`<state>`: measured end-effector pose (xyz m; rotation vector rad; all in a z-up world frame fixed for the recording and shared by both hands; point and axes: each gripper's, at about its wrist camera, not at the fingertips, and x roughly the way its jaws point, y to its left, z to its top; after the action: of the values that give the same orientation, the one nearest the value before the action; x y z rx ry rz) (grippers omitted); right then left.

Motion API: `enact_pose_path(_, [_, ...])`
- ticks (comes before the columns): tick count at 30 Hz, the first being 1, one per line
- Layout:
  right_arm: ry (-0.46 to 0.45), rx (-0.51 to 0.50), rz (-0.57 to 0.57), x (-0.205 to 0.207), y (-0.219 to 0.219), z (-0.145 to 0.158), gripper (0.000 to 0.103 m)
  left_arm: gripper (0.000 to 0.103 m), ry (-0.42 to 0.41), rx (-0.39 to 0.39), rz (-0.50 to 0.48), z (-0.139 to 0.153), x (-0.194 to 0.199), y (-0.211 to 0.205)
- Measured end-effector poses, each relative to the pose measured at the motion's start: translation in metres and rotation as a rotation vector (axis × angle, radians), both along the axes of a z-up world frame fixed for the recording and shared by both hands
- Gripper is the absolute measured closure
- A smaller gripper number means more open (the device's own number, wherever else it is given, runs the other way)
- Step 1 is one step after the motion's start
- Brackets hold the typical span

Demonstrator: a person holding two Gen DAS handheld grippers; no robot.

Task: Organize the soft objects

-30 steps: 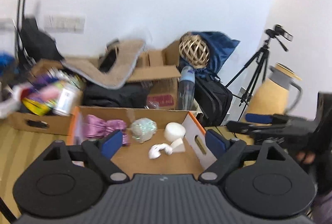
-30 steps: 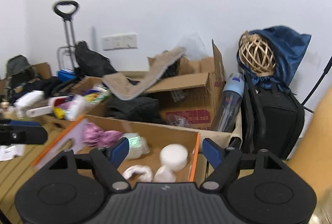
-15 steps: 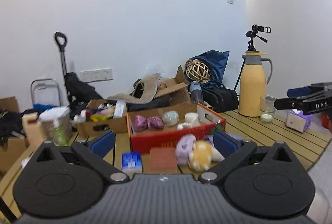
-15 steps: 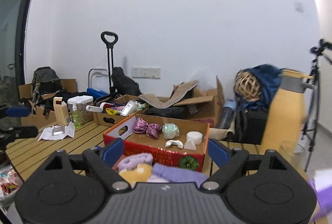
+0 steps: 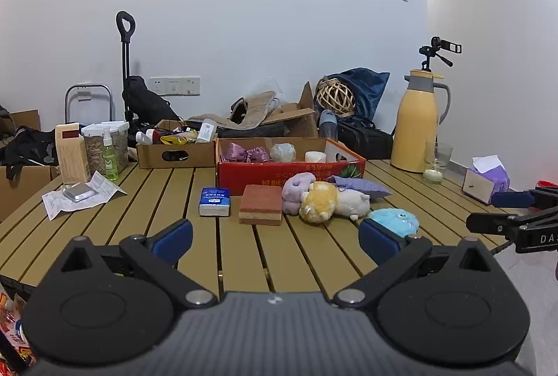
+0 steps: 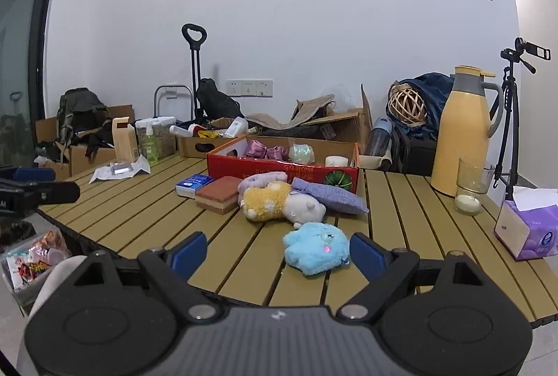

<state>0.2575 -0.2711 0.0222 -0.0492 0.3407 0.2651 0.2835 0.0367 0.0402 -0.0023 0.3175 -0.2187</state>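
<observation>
A red cardboard box [image 5: 289,172] [image 6: 279,168] stands mid-table holding a purple fabric bundle [image 5: 246,153], a pale green ball and a white roll. In front of it lie a yellow-and-white plush [image 5: 324,201] [image 6: 275,203], a purple plush [image 5: 296,189], a lavender pillow [image 6: 327,198], a blue plush [image 5: 396,221] [image 6: 315,250] and a brown sponge block [image 5: 261,208]. My left gripper [image 5: 275,238] is open and empty over the table's near part. My right gripper [image 6: 277,253] is open too, and the blue plush lies just ahead of its right finger, untouched.
A blue tissue pack [image 5: 214,201] lies left of the sponge. On the right stand a yellow thermos [image 6: 460,132], a glass with a candle [image 6: 470,188] and a purple tissue box [image 6: 526,226]. At the back left are a brown carton [image 5: 176,153], bottles and a crumpled paper [image 5: 82,194].
Both grippers have drawn back from right over the red box to the table's near edge. The plush toys, sponge and tissue pack have come into view.
</observation>
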Motion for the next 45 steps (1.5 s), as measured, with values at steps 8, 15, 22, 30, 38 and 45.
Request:
enact_pose_path(8, [0.040, 0.064, 0.061, 0.032, 0.014, -0.010, 0.029, 0.000, 0.088, -0.030, 0.084, -0.028, 0.053, 0.012])
enact_pose_path(15, [0.120, 0.046, 0.157, 0.106, 0.055, -0.024, 0.053, 0.013, 0.137, -0.012, 0.154, -0.045, 0.149, 0.021])
enact_pose_path(22, [0.167, 0.043, 0.174, 0.175, 0.083, -0.033, 0.059, 0.014, 0.184, 0.029, 0.179, -0.063, 0.240, 0.019])
enact_pose_path(30, [0.157, 0.029, 0.217, 0.245, 0.116, -0.024, 0.060, 0.016, 0.247, 0.134, 0.186, -0.085, 0.295, 0.024])
enact_pose_path(38, [0.187, 0.001, 0.307, 0.317, 0.179, -0.019, 0.060, 0.017, 0.210, -0.112, 0.327, -0.074, 0.269, 0.107])
enact_pose_path(45, [0.362, 0.120, 0.336, 0.392, 0.220, -0.047, 0.069, 0.067, 0.396, -0.435, 0.184, -0.091, 0.317, 0.122])
